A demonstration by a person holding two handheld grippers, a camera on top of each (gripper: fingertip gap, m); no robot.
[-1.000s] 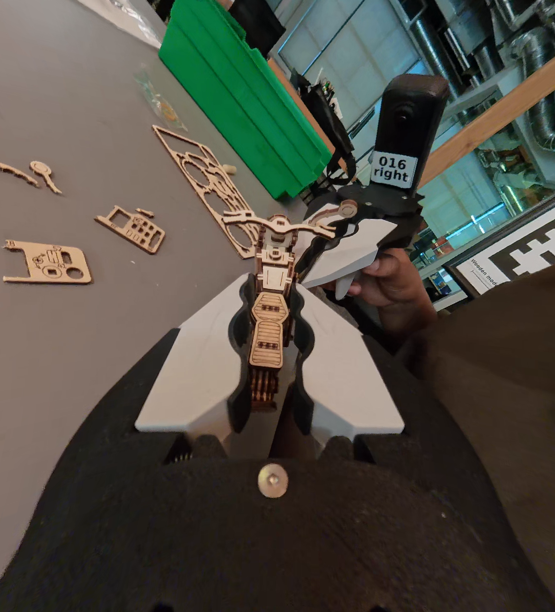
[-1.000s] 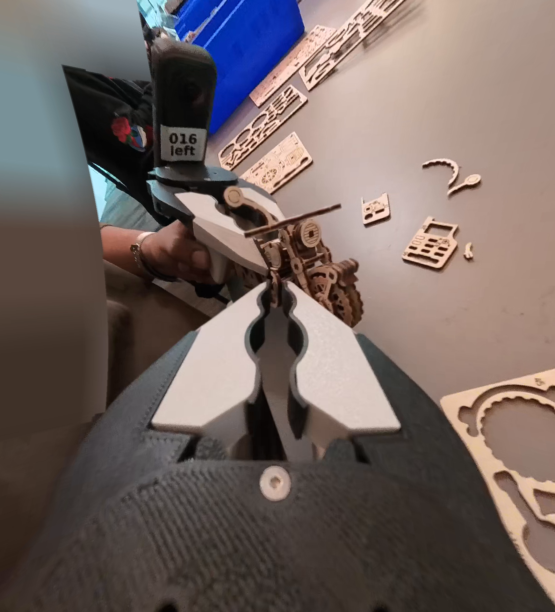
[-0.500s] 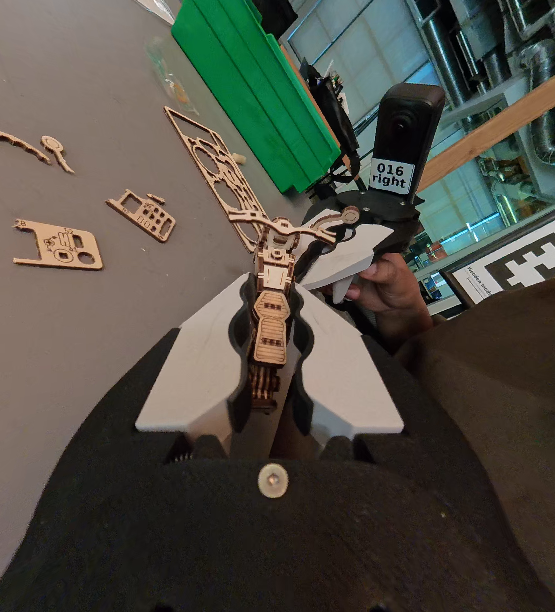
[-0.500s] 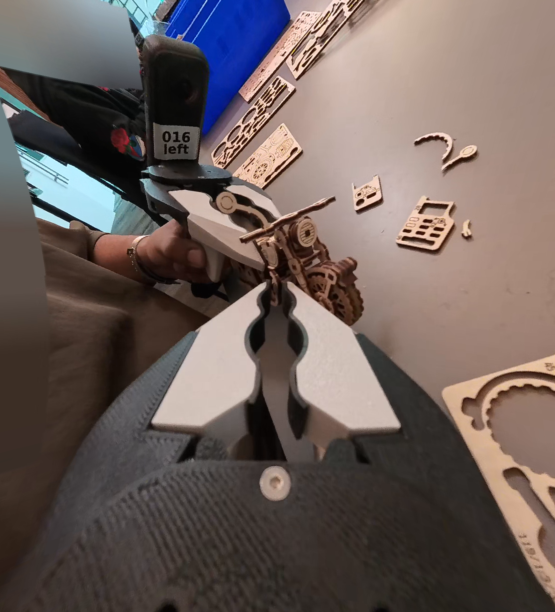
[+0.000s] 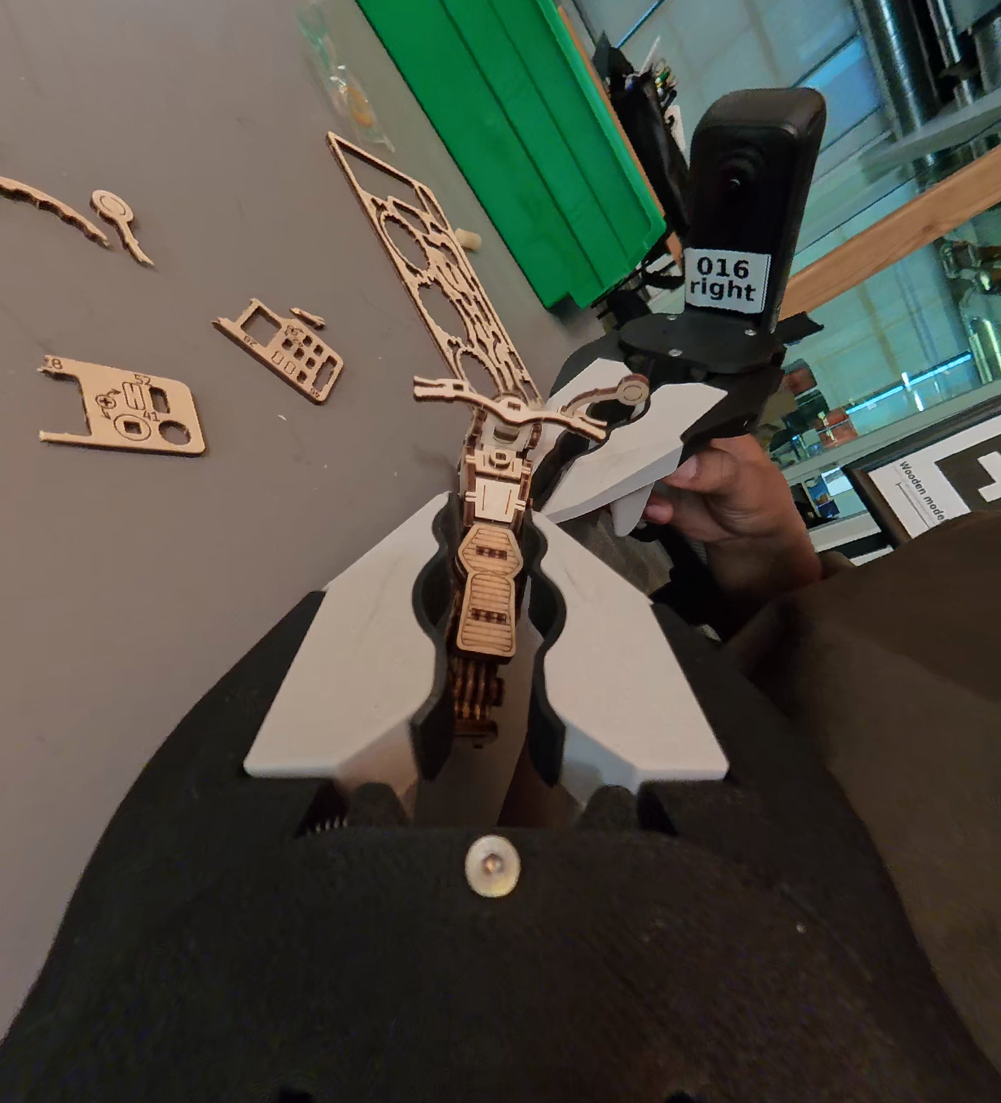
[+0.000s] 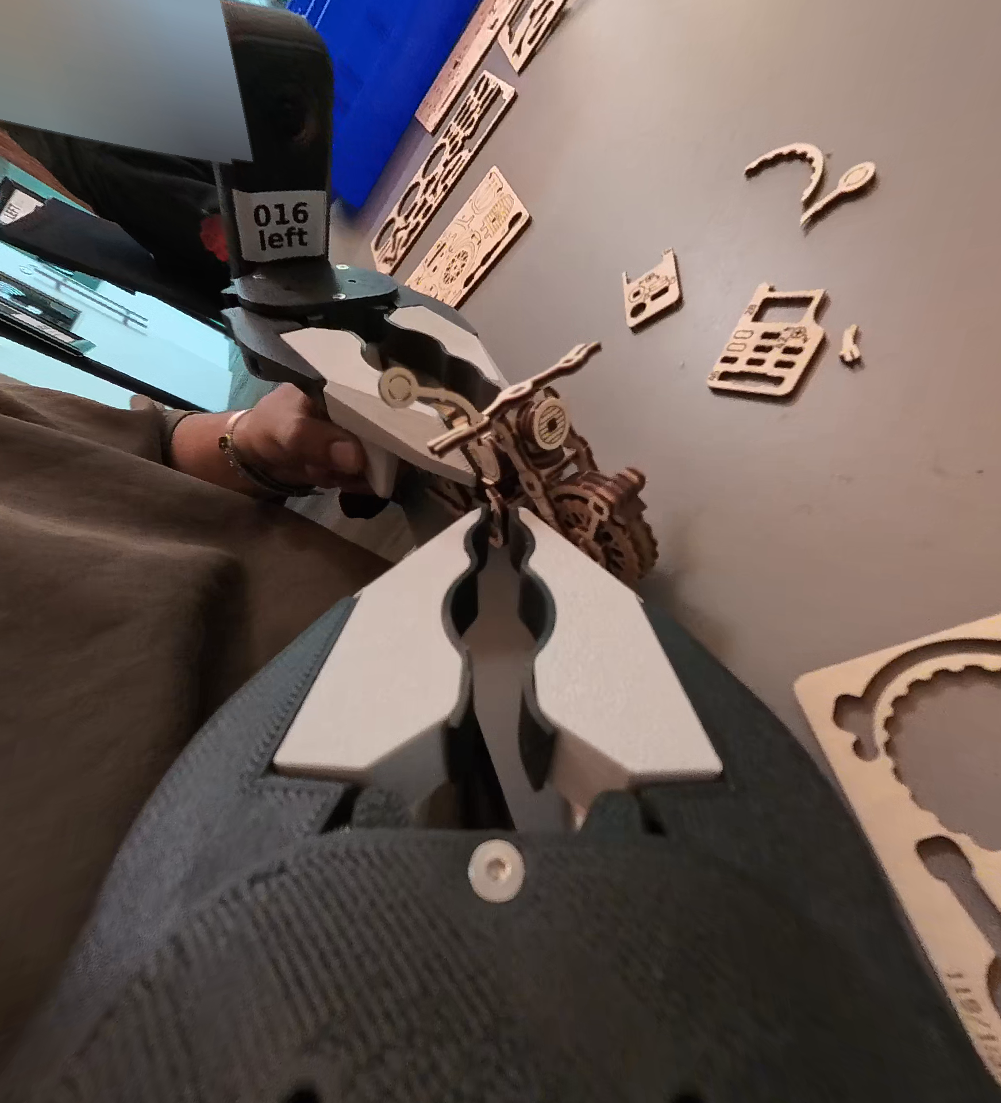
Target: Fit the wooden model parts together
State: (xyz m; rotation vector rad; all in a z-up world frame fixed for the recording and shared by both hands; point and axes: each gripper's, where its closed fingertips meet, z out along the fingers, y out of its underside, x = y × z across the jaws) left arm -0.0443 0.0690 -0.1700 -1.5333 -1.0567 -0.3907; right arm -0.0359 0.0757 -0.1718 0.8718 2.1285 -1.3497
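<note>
A wooden motorcycle model point(image 5: 489, 573) is held above the grey table point(image 5: 98, 597). My left gripper point(image 5: 489, 507) is shut on its seat and body, handlebar pointing away. A round mirror piece point(image 5: 629, 391) sits at the handlebar's right end. My right gripper point(image 6: 498, 516) is shut on a thin wooden edge at the model's front, below the handlebar point(image 6: 516, 388). The model point(image 6: 581, 507) and mirror point(image 6: 399, 388) also show in the right wrist view. The right gripper's fingers point(image 5: 635, 453) reach in from the right; its tips are hidden behind the model.
Loose flat wooden pieces point(image 5: 128, 412) point(image 5: 283, 352) point(image 6: 767, 346) and a curved piece point(image 6: 784, 164) lie on the table. Cut-out sheets lie nearby point(image 5: 456, 286) point(image 6: 934, 776) point(image 6: 468, 239). A green bin point(image 5: 516, 137) and a blue bin point(image 6: 384, 77) stand at the far edges. The tips of both grippers are at nearly the same place. The curved piece point(image 6: 784, 164) lies around 12 cm away from my left fingertips.
Both grippers keep their hold. The model and grippers have tipped and swung a little, so the handlebar leans more and the left gripper looms closer in the right wrist view.
</note>
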